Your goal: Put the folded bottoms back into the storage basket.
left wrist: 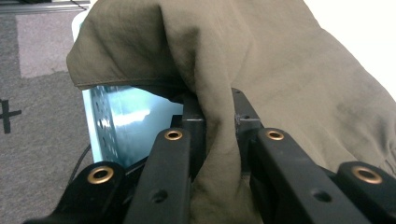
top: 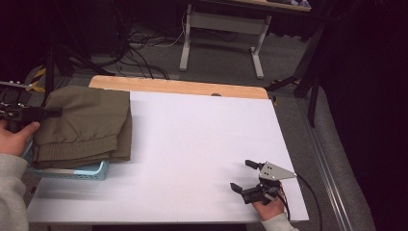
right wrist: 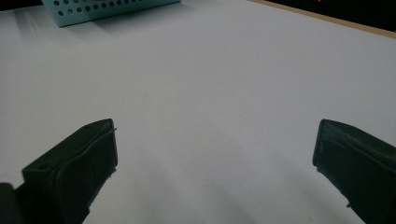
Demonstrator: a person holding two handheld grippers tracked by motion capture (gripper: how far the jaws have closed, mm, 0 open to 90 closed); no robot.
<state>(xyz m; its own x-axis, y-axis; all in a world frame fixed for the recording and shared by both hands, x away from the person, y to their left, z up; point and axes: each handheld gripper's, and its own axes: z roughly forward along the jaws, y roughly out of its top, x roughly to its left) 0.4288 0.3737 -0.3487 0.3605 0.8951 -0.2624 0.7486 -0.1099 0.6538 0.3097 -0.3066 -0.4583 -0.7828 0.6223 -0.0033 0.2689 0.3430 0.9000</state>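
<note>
Gripping a fold of the olive garment (left wrist: 280,70) over the basket (top: 72,172) with my left gripper (left wrist: 219,140) | right gripper (right wrist: 215,154) rested open on the table (top: 192,144) | lifting out remained undone.

Olive garment (top: 84,122) folded over blue basket (top: 72,172), left gripper (top: 57,112) at it, right gripper (top: 244,175) on white table (top: 192,139)

The olive-green garment (top: 86,122) I'm working on lies folded in a thick stack on top of the pale blue perforated basket (top: 72,172) at the counter's left edge, one fold of its cloth pinched, as far as I can tell, between my left tongs (left wrist: 219,140).
</note>
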